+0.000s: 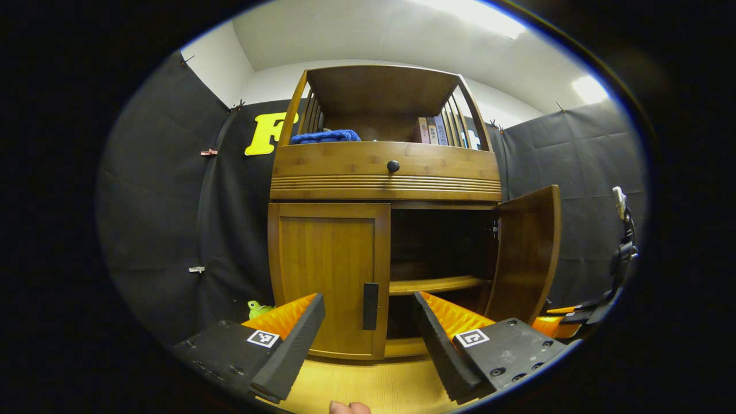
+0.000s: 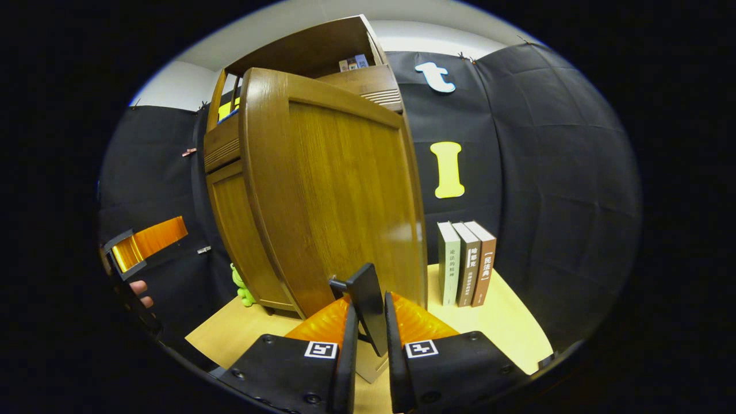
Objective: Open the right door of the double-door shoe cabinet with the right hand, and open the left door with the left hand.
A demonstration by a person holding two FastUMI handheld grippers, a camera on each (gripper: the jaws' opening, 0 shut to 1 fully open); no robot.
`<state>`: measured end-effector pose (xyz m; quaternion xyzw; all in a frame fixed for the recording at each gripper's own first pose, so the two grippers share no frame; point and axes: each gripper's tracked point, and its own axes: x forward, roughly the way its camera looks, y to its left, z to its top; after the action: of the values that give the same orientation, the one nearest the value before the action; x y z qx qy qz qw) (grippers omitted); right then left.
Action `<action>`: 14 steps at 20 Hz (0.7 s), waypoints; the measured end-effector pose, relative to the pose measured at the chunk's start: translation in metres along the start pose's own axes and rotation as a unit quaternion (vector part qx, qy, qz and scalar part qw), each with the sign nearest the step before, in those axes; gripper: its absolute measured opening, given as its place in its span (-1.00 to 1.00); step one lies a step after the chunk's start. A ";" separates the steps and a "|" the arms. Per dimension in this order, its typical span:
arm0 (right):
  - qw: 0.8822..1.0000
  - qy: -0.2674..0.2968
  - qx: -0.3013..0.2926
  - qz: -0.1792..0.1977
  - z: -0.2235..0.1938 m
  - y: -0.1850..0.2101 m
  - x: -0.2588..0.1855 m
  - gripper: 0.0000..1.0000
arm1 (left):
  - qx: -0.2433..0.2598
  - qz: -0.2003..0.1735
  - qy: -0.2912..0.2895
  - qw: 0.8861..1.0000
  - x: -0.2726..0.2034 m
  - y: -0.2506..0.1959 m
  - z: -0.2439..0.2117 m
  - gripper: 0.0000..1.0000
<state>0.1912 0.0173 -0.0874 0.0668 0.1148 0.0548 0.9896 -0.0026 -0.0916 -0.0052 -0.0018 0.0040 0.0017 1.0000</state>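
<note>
right door (image 1: 526, 253) swung open, right gripper (image 2: 368, 339) jaws clamped on its handle (image 2: 366, 305). left door (image 1: 328, 276) shut; left gripper (image 1: 368, 336) jaws wide, facing its handle (image 1: 371, 306).

Left gripper (image 1: 368, 339) jaws apart before closed left door (image 1: 328, 276).

Left hand-held gripper (image 1: 368, 339): fingers spread wide apart, level, gripping nothing. A fingertip of the holding hand (image 1: 349, 407) shows below it. Right hand-held gripper (image 2: 368, 345): fingers closed, both pressing on a black handle (image 2: 368, 305), pointing forward.
</note>
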 end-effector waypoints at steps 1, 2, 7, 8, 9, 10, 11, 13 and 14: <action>1.000 0.003 -0.008 -0.003 -0.002 -0.006 -0.003 -0.49 | 0.001 0.000 0.001 1.000 0.001 -0.004 0.000 0.91; 1.000 -0.001 -0.012 -0.005 0.001 -0.011 -0.005 -0.52 | 0.003 0.000 0.002 1.000 0.002 -0.006 0.000 0.91; 0.999 -0.010 -0.005 -0.041 0.006 -0.033 -0.005 -0.57 | 0.003 0.000 0.006 1.000 0.006 -0.017 0.000 0.89; 0.999 -0.008 -0.002 -0.045 0.006 -0.035 -0.006 -0.57 | 0.004 -0.001 0.005 1.000 0.007 -0.020 0.002 0.91; 0.999 -0.010 0.000 -0.051 0.007 -0.037 -0.006 -0.57 | 0.006 -0.003 0.004 1.000 0.006 -0.018 -0.001 0.91; 0.998 -0.011 0.000 -0.057 0.008 -0.039 -0.006 -0.57 | 0.007 -0.005 0.004 1.000 0.007 -0.019 0.000 0.91; 0.998 -0.009 0.000 -0.058 0.008 -0.043 -0.006 -0.57 | 0.007 -0.007 0.005 1.000 0.007 -0.020 -0.001 0.91; 0.999 0.000 -0.002 -0.052 0.006 -0.043 -0.009 -0.57 | 0.009 -0.011 0.009 1.000 0.007 -0.022 -0.002 0.93; 0.999 0.001 -0.006 -0.054 0.006 -0.044 -0.010 -0.56 | 0.011 -0.012 0.011 1.000 0.007 -0.023 -0.002 0.93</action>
<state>0.1870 -0.0283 -0.0860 0.0545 0.1189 0.0025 0.9914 0.0049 -0.1142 -0.0076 0.0089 0.0151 -0.0107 0.9998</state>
